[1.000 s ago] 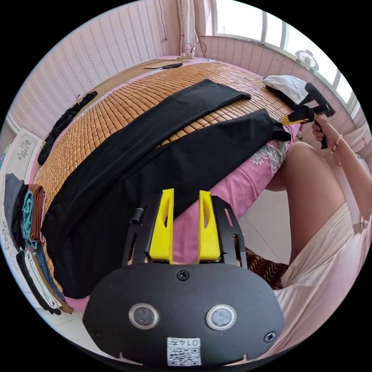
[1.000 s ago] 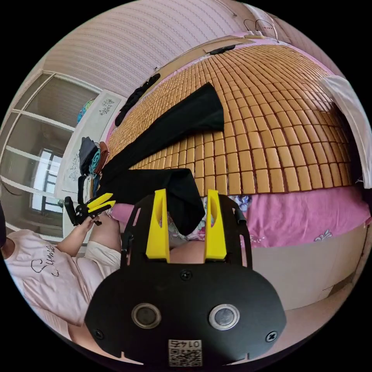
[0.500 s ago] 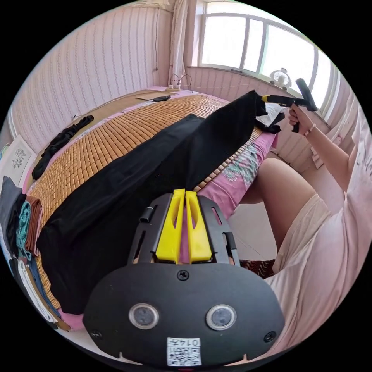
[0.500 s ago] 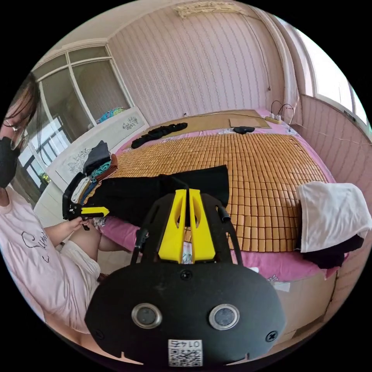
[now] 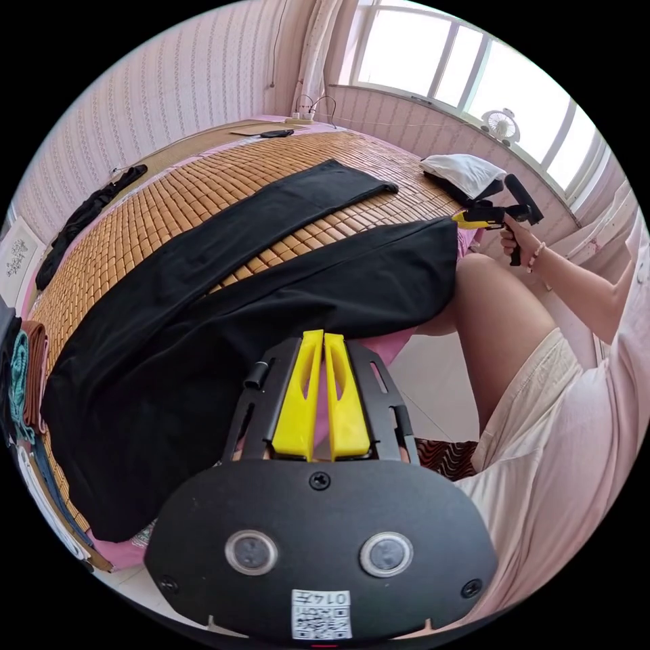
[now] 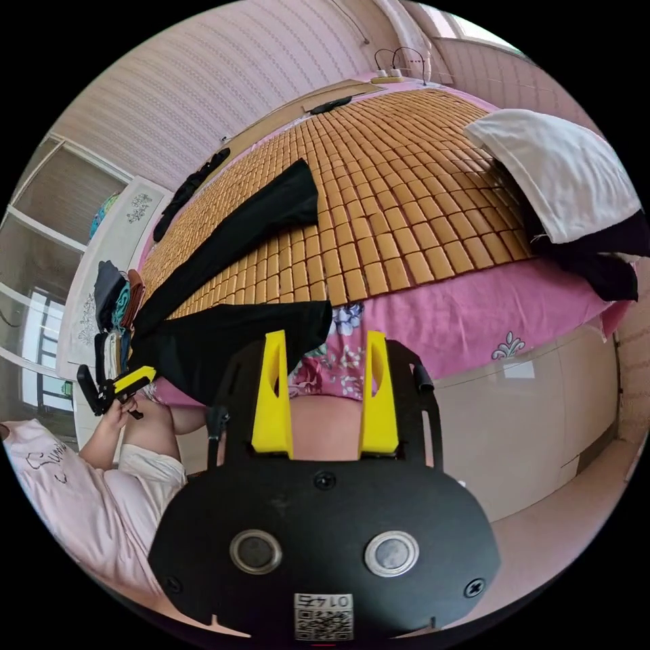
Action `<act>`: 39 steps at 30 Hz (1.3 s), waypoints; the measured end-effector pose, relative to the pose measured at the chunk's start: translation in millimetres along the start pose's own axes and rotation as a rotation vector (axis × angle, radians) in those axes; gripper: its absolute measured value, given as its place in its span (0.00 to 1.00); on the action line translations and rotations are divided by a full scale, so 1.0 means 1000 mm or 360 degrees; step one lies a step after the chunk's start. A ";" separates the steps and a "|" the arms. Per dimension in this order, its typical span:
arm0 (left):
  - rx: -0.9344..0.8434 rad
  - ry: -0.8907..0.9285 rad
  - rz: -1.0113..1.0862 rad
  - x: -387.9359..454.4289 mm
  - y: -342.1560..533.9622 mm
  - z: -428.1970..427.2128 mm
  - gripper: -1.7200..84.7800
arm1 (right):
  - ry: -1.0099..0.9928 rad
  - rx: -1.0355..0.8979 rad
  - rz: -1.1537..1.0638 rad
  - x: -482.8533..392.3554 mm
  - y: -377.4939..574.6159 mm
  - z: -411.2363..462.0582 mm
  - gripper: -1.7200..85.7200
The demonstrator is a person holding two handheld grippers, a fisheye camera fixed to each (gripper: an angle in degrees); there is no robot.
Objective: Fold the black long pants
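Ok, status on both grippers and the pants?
Left gripper shut, empty. Right gripper open, empty. Black pants flat on bamboo mat, legs splayed, unfolded. White pillow off to one side.

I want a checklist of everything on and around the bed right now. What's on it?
Surface: bamboo mat over a pink sheet.
Job's things: black long pants spread flat, legs apart, one leg's end hanging over the mat edge.
Clutter: white cloth on dark cloth; stacked clothes; a dark garment at the far side.
Grippers: left hand-held gripper shut, holding nothing; right hand-held gripper open, empty.
Cables: power strip with cords at the far corner.
Surroundings: striped pink walls, window, small fan.
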State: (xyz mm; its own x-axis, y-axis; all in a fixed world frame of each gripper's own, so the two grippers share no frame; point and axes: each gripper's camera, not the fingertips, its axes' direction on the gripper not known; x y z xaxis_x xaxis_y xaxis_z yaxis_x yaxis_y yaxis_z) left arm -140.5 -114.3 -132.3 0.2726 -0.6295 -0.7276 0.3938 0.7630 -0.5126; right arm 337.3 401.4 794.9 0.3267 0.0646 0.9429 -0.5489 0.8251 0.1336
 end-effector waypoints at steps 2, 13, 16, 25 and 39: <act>0.0019 0.0010 0.0003 0.000 0.001 -0.006 0.01 | -0.0106 0.0010 -0.0048 0.001 -0.002 0.005 0.10; 0.0234 -0.0273 0.0217 0.014 0.009 -0.046 0.01 | 0.0001 0.0324 -0.0091 -0.048 -0.046 -0.086 0.05; 0.0210 -0.0158 0.0144 0.004 0.007 -0.042 0.02 | 0.0162 0.0222 -0.0110 -0.049 -0.076 -0.059 0.12; 0.0144 -0.0161 -0.0062 -0.029 0.005 -0.054 0.03 | 0.0187 -0.0242 0.0155 0.006 -0.039 0.007 0.16; -0.0057 -0.0121 -0.0189 -0.056 0.007 -0.041 0.03 | 0.0495 -0.0346 0.0161 0.030 -0.021 -0.023 0.03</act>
State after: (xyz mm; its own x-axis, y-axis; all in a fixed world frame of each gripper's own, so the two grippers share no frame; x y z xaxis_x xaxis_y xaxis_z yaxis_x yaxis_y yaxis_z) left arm -188.9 -67.0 -113.7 0.2924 -0.7239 -0.6248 0.3961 0.6864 -0.6099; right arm 376.3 398.5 813.0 0.5153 0.2915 0.8059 -0.4254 0.9034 -0.0547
